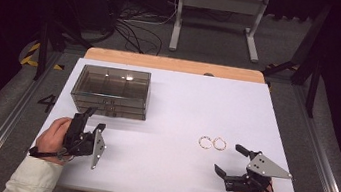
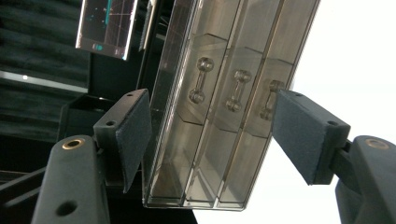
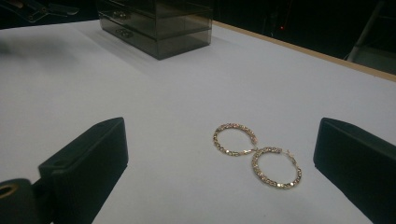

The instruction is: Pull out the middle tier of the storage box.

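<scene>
High view: two gold hoop earrings lie touching on the white table, just ahead of the right gripper — jaws apart, empty. Left gripper, jaws spread wide, faces the smoky drawer box — three closed drawers.
</scene>
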Tool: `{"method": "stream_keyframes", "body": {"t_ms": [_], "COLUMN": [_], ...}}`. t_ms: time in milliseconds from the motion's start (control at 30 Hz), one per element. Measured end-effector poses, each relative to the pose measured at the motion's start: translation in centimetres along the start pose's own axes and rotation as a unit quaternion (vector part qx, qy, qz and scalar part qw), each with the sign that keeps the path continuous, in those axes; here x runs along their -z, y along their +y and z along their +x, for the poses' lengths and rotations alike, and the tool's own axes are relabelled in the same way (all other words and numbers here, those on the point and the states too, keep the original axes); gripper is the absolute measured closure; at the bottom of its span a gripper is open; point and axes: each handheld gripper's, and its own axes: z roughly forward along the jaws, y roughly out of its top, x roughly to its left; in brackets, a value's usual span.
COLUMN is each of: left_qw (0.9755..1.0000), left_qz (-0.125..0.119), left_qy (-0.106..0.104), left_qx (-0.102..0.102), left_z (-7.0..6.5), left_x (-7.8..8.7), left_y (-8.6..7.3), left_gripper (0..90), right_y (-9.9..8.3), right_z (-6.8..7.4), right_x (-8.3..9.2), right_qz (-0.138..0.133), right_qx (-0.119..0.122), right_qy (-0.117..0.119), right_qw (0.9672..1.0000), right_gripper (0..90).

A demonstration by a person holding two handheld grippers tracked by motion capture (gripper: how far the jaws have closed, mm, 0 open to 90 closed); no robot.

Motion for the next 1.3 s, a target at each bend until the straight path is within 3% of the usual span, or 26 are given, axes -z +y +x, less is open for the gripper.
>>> {"method": "stream_keyframes", "body": {"t_ms": [300,633,867,933,967,1100,1200,1300], "left_qw": [0.9993,0.9956,0.9955,0.9962,0.9960,0.9962,0.9955,0.9960], "left_qz": [0.015,0.027,0.025,0.011,-0.005,-0.027,-0.037,-0.033], "left_qy": [0.028,0.074,0.073,0.062,0.051,0.037,0.038,0.037], "left_qx": [-0.022,-0.050,-0.055,-0.060,-0.073,-0.075,-0.078,-0.075], "left_z": [-0.6,-1.6,-1.6,-1.6,-1.4,-1.2,-1.1,-1.1], "left_x": [-0.4,-0.9,-0.9,-0.9,-1.0,-1.2,-1.5,-2.1], "left_y": [0.0,-0.1,-0.2,-0.4,-0.6,-0.9,-1.2,-1.3], "left_gripper": [32.8,39.8,41.4,43.8,43.8,45.4,46.7,48.4], "right_y": [0.0,0.0,0.0,0.0,0.0,0.0,0.0,-0.1], "right_z": [0.0,0.0,0.0,0.0,0.1,0.1,0.1,0.1], "right_x": [0.0,-0.1,-0.1,-0.1,-0.1,-0.1,-0.1,0.1], "right_qz": [0.001,0.002,0.001,0.001,0.001,0.001,0.001,0.001], "right_qx": [0.001,0.002,0.001,0.002,0.001,0.001,0.001,-0.001], "right_qy": [0.000,0.000,0.001,0.000,0.001,0.001,0.000,-0.003], "right_qw": [1.0000,1.0000,1.0000,1.0000,1.0000,1.0000,1.0000,1.0000], "right_gripper": [3.9,3.9,3.9,3.9,3.9,3.9,3.9,3.9]}}
